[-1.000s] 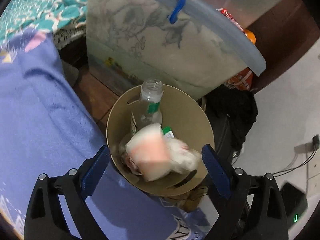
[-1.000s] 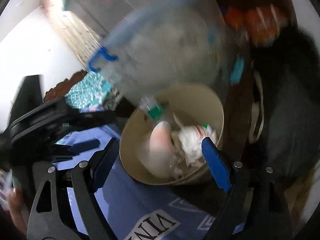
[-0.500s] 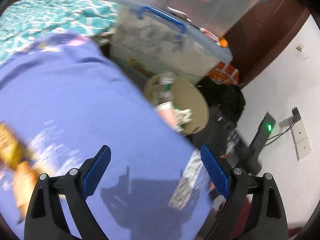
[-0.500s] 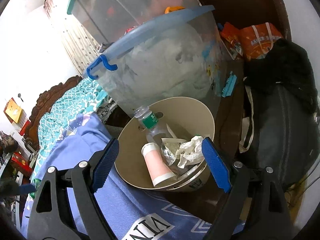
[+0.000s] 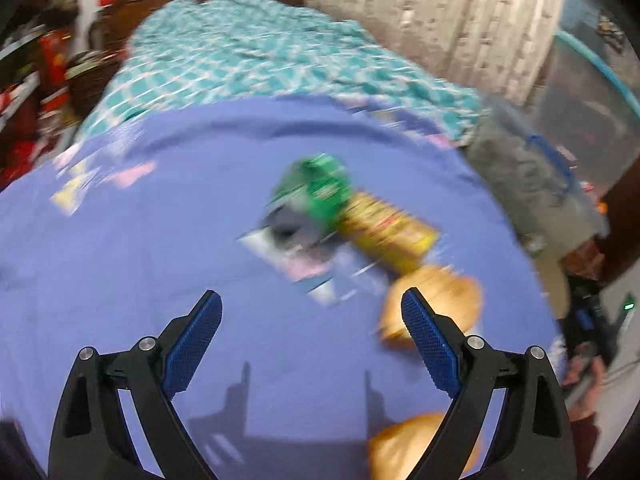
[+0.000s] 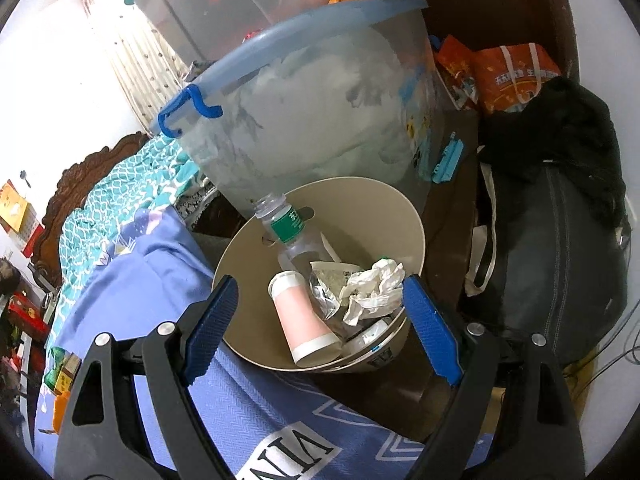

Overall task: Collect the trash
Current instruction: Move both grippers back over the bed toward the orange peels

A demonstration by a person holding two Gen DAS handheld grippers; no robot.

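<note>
Now, left claw (image 5: pixel 311 312): spread wide, nothing between its blue pads, hanging over the bed.
Bed: a purple sheet (image 5: pixel 140 264) covers it, with a teal patterned blanket (image 5: pixel 256 52) farther back.
Trash on the bed: a green wrapper (image 5: pixel 320 186) lies next to a yellow wrapper (image 5: pixel 384 234), touching a silvery scrap. The picture is blurry, so they may be snack bags, but I cannot be sure.
Orange things: two round orange-brown lumps (image 5: pixel 444 300) lie near the left claw's right finger. They are too blurry to name.
Right claw (image 6: pixel 316 308): spread wide too, holding nothing, hanging just above the bin.
Bin (image 6: pixel 396 216): a round tan tub beside the bed, with trash inside.
In the bin: a clear bottle (image 6: pixel 286 224) with a green label leans on the rim, a pink cup (image 6: pixel 302 320) lies on its side, and crumpled white paper (image 6: pixel 374 288) sits beside it.
Behind the bin: a big clear box (image 6: pixel 320 120) with a blue lid, full of white stuff.
Right of the bin: a black bag (image 6: pixel 560 272).
</note>
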